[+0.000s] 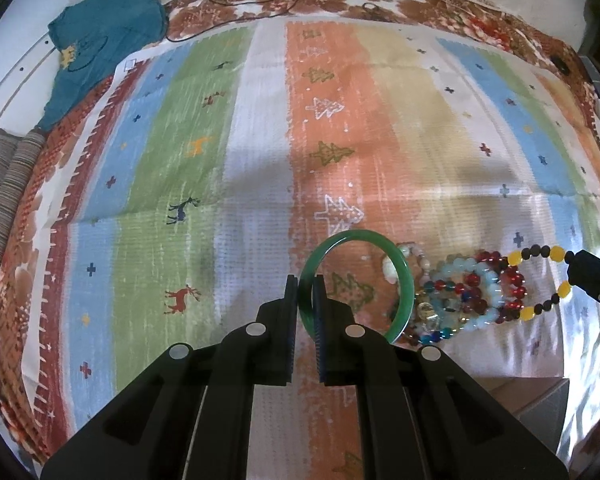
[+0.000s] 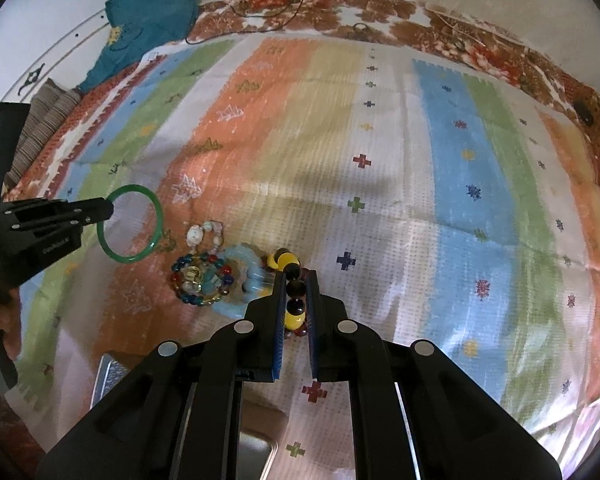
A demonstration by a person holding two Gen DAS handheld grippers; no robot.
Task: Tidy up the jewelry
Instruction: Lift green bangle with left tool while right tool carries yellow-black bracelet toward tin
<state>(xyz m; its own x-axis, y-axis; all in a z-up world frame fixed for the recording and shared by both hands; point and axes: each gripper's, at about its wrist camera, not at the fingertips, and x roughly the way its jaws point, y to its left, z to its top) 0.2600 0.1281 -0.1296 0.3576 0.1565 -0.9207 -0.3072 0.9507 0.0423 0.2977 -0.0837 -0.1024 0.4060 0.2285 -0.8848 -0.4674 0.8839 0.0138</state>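
Evidently each gripper pinches one piece clear of the heaped bracelets (image 1: 452,296): the left gripper (image 1: 306,296) clamps the green jade bangle (image 1: 404,280), and the right gripper (image 2: 294,292) the yellow-and-black bead bracelet (image 2: 286,260), to sort them singly.

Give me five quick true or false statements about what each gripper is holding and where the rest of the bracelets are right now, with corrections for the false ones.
1. The left gripper is shut on the green bangle. True.
2. The right gripper is open with nothing in it. False: it is shut on the yellow and black bead bracelet.
3. The other beaded bracelets lie in a pile on the striped cloth. True.
4. The green bangle lies flat in the bracelet pile. False: it is gripped by its rim and sits beside the pile.
5. A teal garment lies at the far left corner of the bed. True.
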